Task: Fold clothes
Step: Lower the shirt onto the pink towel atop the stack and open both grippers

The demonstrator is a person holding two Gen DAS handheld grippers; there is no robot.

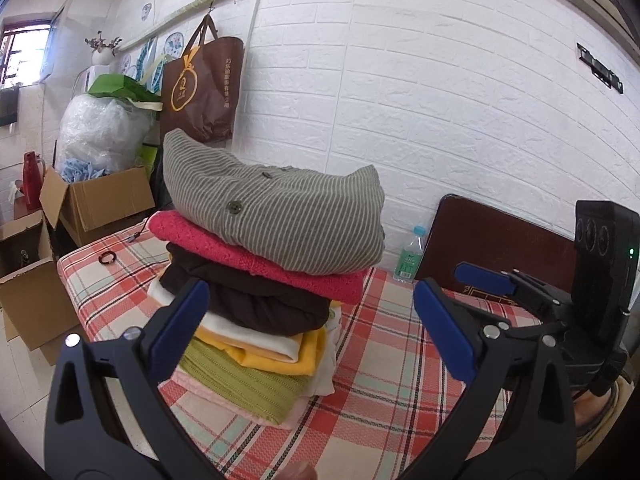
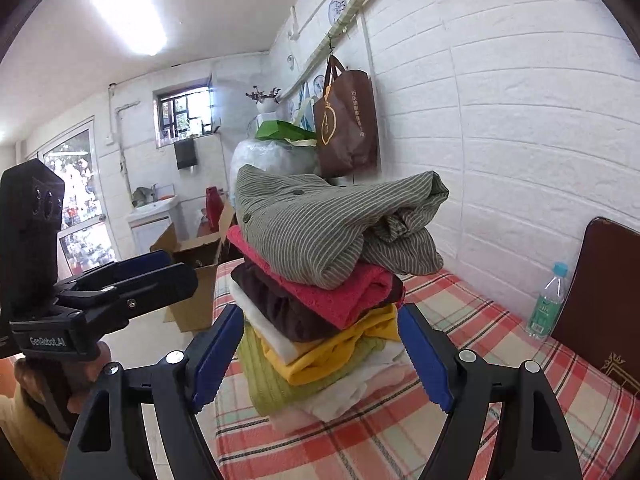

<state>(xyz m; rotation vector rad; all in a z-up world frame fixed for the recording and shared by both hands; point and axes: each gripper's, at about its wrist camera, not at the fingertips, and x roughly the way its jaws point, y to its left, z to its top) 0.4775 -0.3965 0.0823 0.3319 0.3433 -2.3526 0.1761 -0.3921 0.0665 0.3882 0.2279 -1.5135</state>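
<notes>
Blue-padded black tongs, two sets, both yours. Left tongs (image 1: 312, 328): jaws spread wide, nothing between the pads. Right tongs (image 2: 320, 356): jaws likewise spread, holding nothing. Stack of folded clothes (image 1: 260, 300): directly ahead of both, standing on the red-and-white checked cloth surface (image 1: 380, 400), toward its far left corner and short of the white brick wall. Top item: grey-green striped buttoned shirt (image 2: 320, 224), its right-hand end bunched and overhanging the red knit fold (image 2: 344, 296) beneath. Lower layers: brown, white, yellow, green, pale pink. Advice: if you tidy the shirt, approach from both ends and lift evenly; the stack looks tall and could lean. Clear plastic water bottle (image 2: 546, 304): far right edge, well apart.
</notes>
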